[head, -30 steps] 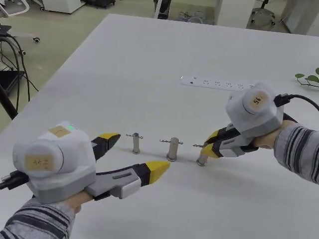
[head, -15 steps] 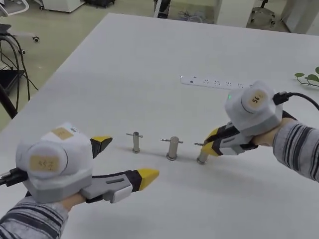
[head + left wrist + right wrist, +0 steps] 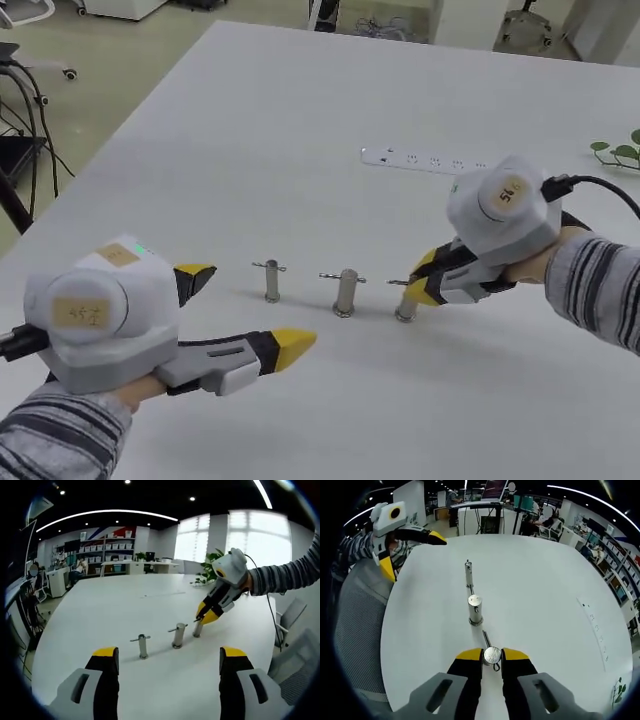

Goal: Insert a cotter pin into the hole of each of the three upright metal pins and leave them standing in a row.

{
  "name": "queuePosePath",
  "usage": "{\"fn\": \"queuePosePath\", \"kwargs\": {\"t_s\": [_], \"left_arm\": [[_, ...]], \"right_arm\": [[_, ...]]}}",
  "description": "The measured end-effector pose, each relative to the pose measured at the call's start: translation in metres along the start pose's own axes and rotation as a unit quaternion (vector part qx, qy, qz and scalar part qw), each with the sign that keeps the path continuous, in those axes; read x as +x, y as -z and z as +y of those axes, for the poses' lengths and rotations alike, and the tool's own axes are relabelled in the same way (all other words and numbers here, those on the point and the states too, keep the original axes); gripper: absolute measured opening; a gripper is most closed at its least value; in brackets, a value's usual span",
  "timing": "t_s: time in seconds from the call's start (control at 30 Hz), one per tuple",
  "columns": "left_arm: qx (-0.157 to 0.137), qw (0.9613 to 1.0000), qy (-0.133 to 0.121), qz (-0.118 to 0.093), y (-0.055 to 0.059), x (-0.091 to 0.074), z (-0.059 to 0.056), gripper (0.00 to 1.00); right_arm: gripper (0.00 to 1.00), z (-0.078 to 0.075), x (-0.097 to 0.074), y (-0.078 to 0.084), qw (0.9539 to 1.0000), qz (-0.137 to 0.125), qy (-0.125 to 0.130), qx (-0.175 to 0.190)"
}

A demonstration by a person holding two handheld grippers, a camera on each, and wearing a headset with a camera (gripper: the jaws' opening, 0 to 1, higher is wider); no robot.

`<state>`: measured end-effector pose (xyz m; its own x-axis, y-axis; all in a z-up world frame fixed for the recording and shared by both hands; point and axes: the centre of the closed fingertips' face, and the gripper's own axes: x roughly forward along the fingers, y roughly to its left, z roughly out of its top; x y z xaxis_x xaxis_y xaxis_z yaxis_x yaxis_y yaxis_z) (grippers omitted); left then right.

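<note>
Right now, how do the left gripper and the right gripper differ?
The left gripper is wide open and holds nothing; the right gripper has its jaws closed around the top of the right-end metal pin. The left gripper hangs on the person's side of the row, apart from every pin; the right gripper touches one. Both have yellow tips and point toward the row.

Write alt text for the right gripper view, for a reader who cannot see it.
The right gripper grips the nearest metal pin between yellow-tipped jaws, a cotter pin through it, on a white table. The middle pin and far pin stand in line beyond, and the left gripper is open at upper left.
</note>
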<state>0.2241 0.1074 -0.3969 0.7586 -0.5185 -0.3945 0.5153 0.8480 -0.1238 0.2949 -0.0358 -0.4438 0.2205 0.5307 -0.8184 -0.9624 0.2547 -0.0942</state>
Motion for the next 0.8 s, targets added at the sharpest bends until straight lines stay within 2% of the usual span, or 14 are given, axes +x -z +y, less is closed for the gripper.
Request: {"fn": "queuePosePath", "kwargs": {"t_s": [0.1,0.23,0.33,0.47,0.57,0.73,0.8], "left_arm": [[-0.002,1.0000,0.000,0.001,0.000,0.000,0.000,0.85],[-0.001,1.0000,0.000,0.001,0.000,-0.001,0.000,0.87],[-0.003,1.0000,-0.001,-0.002,-0.002,-0.001,0.000,0.90],[-0.002,1.0000,-0.002,-0.002,-0.004,-0.003,0.000,0.92],[-0.001,1.0000,-0.004,-0.004,-0.007,-0.005,-0.001,0.95],[-0.003,1.0000,-0.004,-0.005,-0.009,-0.009,-0.002,0.99],[-0.005,1.0000,-0.003,-0.006,-0.010,-0.011,-0.004,0.99]], "right_arm": [[0.11,0.000,-0.004,-0.008,0.9990,-0.033,0.009,0.029],[0.21,0.003,-0.012,-0.010,0.9978,-0.044,0.019,0.046],[0.27,0.002,-0.019,-0.010,0.9953,-0.060,0.038,0.067],[0.34,0.010,-0.030,-0.012,0.9894,-0.084,0.051,0.106],[0.41,0.015,-0.040,-0.014,0.9812,-0.111,0.063,0.144],[0.51,0.030,-0.052,-0.010,0.9744,-0.129,0.073,0.169],[0.54,0.034,-0.058,-0.009,0.9697,-0.140,0.086,0.181]]}}
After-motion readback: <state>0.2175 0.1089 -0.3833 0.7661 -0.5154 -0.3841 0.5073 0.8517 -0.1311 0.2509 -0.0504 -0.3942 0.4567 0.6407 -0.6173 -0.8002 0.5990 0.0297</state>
